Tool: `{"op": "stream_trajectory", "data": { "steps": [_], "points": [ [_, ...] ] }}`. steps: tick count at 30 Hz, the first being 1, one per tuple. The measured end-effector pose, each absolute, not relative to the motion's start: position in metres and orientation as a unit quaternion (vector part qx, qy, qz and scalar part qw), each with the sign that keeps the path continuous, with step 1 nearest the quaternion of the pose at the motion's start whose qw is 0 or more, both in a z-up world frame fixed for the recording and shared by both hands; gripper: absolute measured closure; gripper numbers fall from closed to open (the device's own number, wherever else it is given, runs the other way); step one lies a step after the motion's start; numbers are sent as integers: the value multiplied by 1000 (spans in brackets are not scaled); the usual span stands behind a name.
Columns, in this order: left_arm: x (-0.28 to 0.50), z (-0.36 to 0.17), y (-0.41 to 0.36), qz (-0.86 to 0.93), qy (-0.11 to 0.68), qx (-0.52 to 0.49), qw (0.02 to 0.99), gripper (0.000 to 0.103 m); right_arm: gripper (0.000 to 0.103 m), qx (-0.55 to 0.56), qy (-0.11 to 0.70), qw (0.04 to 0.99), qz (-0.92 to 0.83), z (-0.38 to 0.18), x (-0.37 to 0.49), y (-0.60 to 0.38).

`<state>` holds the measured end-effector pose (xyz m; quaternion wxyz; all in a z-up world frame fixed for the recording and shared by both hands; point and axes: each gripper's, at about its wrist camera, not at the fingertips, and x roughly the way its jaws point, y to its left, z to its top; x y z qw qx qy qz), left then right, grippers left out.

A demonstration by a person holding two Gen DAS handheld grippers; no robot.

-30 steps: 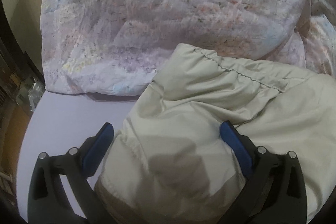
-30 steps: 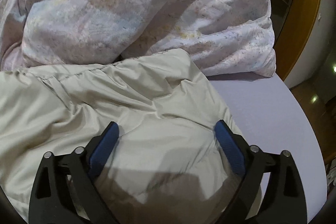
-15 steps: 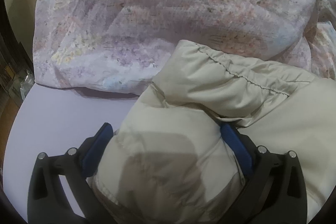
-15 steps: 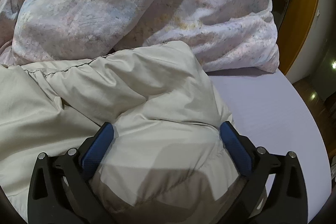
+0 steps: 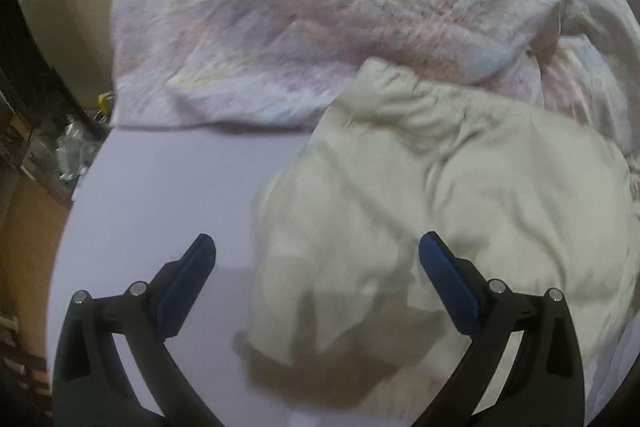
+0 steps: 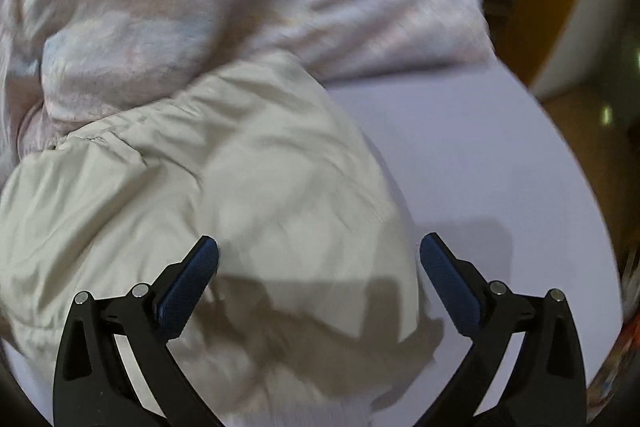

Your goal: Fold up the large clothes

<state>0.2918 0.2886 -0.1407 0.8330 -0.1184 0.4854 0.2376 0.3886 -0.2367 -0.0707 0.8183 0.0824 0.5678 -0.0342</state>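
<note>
Now, left gripper [image 5: 316, 255]: fingers spread, empty, above the jacket's edge.
Right gripper [image 6: 318, 253]: fingers spread, empty.
Beige jacket [image 5: 460, 195]: bunched on the lilac bed [image 5: 168, 187], against the floral duvet [image 5: 320, 7].

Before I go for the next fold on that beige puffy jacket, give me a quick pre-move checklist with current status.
1. Left gripper open, nothing clamped: ok.
2. Right gripper open, nothing clamped: ok.
3. Beige puffy jacket lying on the lilac bed sheet: ok.
4. Jacket folded flat and neat: not ok, bunched.
5. Jacket clear of the floral duvet: not ok, far edge touches it.
6. Sleeves' position: cannot tell.
</note>
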Motion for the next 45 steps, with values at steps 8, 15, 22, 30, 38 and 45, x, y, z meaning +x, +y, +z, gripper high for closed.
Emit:
{"op": "stream_trajectory", "data": {
  "steps": [8,15,22,30,38,45],
  "points": [
    [224,-152,299,236,514,-183,804,3,3,281,609,739,-67,-98,347,-313],
    [219,-173,295,224,520,-273,778,3,11,376,610,697,-27,-126,332,-316],
    [240,-181,301,223,495,-319,777,7,29,415,591,692,-6,-130,337,-294],
    [254,-179,324,239,454,-390,764,21,37,474,564,676,-21,-135,340,-289],
    [257,-163,315,245,438,-380,777,57,70,489,549,677,-26,-123,332,-293],
    [243,-121,284,243,440,-316,805,73,82,467,548,694,-6,-95,332,-291]
  ]
}}
